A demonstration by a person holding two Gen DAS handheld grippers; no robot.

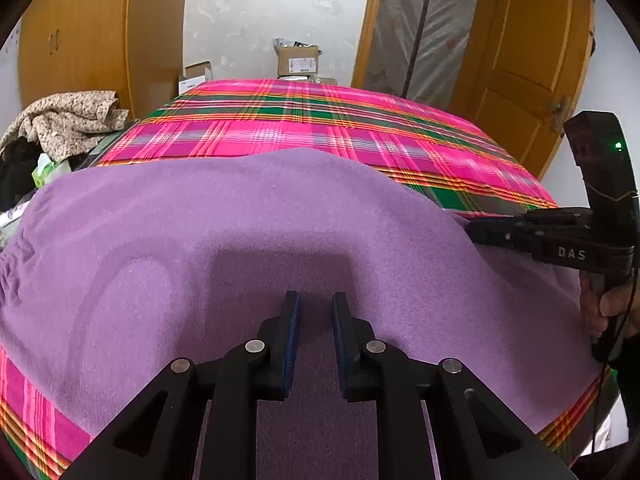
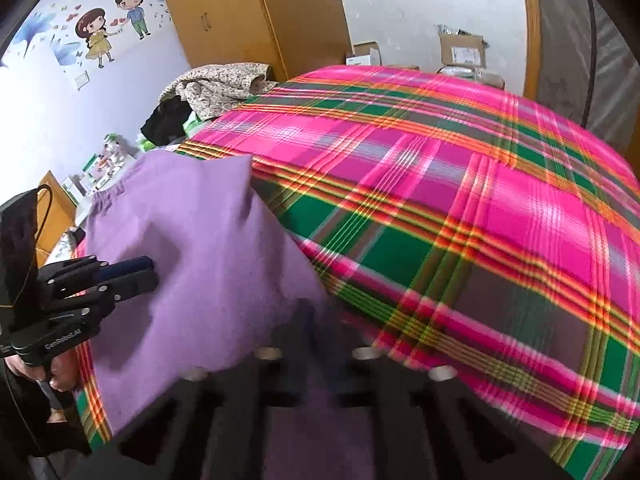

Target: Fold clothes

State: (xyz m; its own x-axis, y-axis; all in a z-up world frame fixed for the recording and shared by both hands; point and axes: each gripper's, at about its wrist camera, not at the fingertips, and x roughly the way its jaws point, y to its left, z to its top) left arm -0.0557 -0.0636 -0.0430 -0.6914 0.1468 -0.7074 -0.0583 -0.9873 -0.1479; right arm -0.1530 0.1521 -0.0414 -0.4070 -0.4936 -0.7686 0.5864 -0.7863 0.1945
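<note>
Honestly barely started: purple garment point(image 1: 240, 232) flat at bed point(image 1: 320, 120) edge, left gripper point(image 1: 316, 312) released, right gripper point(image 1: 480, 234) clenched on its edge.

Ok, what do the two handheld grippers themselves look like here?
Both are matte black plastic linkages with silver pivot pins. The left gripper has two flat fingers lined with dark blue ribbed pads. The right gripper carries white "DAS" lettering, a tall black module with a green light, and a thin black cable.
</note>
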